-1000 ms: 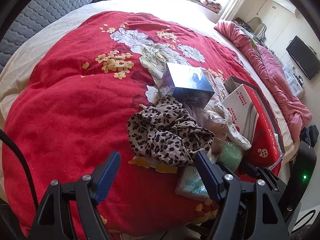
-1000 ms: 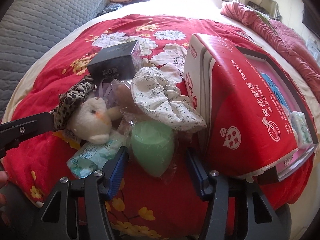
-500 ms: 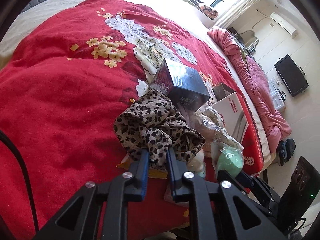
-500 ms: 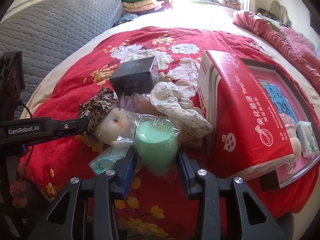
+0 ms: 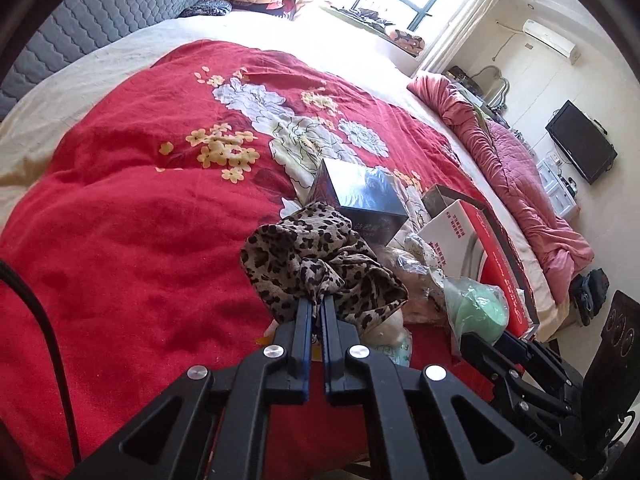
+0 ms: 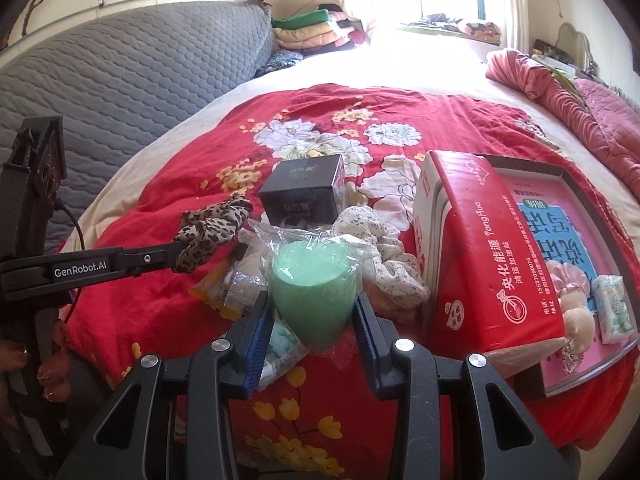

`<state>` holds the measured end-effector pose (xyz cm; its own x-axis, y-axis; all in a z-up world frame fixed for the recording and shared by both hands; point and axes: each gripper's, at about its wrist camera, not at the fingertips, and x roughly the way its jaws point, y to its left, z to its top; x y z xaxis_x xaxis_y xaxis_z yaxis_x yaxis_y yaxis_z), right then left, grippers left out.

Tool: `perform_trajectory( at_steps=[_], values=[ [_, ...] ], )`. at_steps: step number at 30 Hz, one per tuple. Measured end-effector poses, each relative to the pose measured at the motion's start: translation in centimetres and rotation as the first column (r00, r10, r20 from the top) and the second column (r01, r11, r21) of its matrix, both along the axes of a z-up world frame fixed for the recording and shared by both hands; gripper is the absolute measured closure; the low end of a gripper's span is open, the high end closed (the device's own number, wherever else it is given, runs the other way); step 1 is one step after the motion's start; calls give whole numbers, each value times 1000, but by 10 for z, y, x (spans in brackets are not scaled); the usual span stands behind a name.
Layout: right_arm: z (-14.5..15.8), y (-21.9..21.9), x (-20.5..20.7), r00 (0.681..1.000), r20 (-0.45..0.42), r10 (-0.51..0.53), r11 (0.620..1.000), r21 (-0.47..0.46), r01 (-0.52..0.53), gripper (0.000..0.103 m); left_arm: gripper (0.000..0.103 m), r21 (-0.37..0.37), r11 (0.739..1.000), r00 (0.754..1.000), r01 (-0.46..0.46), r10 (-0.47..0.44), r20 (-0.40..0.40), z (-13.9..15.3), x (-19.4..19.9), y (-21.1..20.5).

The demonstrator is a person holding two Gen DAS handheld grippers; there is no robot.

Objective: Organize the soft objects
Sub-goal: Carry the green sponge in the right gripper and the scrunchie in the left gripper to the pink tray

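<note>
Left tongs (image 5: 316, 305) pinched together on a fold of the leopard-print cloth (image 5: 316, 264), lifting it just above the red floral quilt (image 5: 140, 216) on the bed. Right tongs (image 6: 310, 312) clamped on the green sponge in a clear bag (image 6: 312, 284), pads pressing both sides, jaws only part-way in. Behind the sponge: dark box (image 6: 304, 196), upright, near the middle of the quilt; white floral scrunchie (image 6: 384, 256) just beside it, touching the red carton (image 6: 480, 256). Beyond the carton, to the right: open tray with pink lining (image 6: 560, 216), holding a cream plush ball (image 6: 578, 322) and a small tissue pack (image 6: 614, 306). Under the raised sponge: more clear-bagged soft items and a teal tissue pack (image 6: 282, 344), lying on the quilt. Grey quilted headboard (image 6: 120, 80) at far left.
</note>
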<state>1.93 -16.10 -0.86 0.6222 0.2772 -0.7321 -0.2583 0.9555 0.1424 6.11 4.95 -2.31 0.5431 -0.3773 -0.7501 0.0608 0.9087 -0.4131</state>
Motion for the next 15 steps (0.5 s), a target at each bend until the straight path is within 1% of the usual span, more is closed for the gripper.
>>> perform_trajectory(
  at_steps=[3,15],
  values=[
    [6,-5,-2,1000,16,-2,1000,13,2,62,99,28,1000,1000,4,-5,23,9,-5,-4],
    [29,-32,-12,996,87,-30,999,48,26,62,99,79,996,995,50,-56,77,41,-23,-35]
  ],
)
